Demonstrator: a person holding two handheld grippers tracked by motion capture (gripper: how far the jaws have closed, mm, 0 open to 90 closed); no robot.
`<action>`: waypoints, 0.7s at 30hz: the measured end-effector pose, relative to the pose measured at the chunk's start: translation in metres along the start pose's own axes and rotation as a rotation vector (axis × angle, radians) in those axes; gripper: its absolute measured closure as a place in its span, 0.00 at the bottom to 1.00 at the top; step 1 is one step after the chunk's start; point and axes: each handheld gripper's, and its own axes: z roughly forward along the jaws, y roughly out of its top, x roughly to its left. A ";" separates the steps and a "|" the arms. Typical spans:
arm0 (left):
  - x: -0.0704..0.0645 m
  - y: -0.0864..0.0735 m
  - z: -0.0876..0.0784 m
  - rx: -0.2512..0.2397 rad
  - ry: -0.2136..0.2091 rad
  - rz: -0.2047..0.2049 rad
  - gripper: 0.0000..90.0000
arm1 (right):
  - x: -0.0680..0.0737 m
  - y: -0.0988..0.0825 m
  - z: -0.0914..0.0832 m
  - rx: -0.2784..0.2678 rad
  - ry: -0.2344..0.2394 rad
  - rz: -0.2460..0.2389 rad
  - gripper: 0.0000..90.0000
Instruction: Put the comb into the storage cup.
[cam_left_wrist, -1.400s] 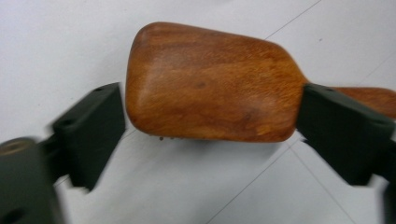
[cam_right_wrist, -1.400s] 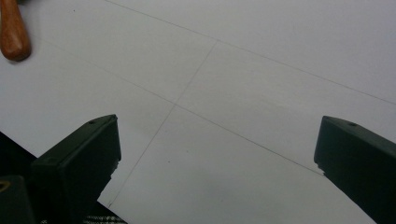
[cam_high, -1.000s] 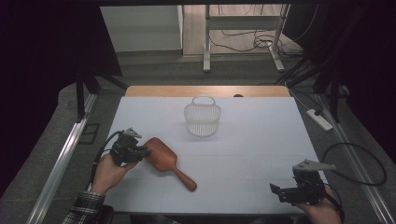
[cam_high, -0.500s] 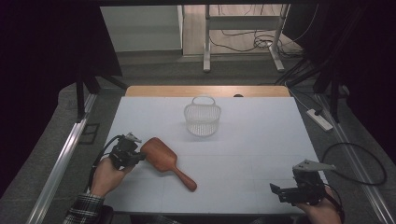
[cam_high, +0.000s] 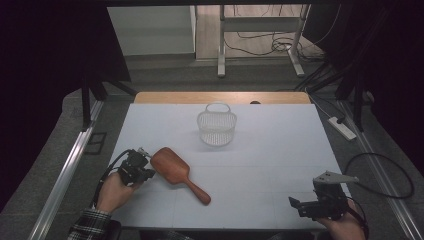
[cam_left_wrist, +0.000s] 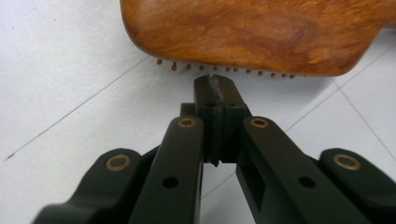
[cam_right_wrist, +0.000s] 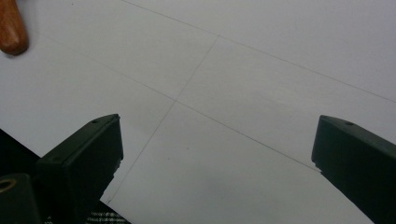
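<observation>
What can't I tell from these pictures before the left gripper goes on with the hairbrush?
- Hairbrush handle: cut off by the left gripper view's right edge.
- Left gripper touching the bristles or not: too close to tell.
- Basket contents: too small in the high view.

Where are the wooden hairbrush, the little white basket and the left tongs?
wooden hairbrush (cam_high: 170, 166), high view, on the back of its broad head.
white basket (cam_high: 216, 131), high view, on its mesh wall.
left tongs (cam_left_wrist: 215, 89), left gripper view, at the closed tips, just short of the bristles.
</observation>
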 end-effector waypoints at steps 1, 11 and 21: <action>0.000 0.000 0.001 0.002 0.000 -0.001 0.99 | 0.000 0.000 0.000 0.000 0.000 0.000 0.02; 0.003 0.013 0.010 0.021 0.023 0.007 0.99 | 0.000 0.000 0.001 0.011 -0.001 -0.002 0.03; 0.006 0.028 0.016 0.032 0.030 0.014 0.99 | -0.001 0.001 0.002 0.021 0.001 0.005 0.03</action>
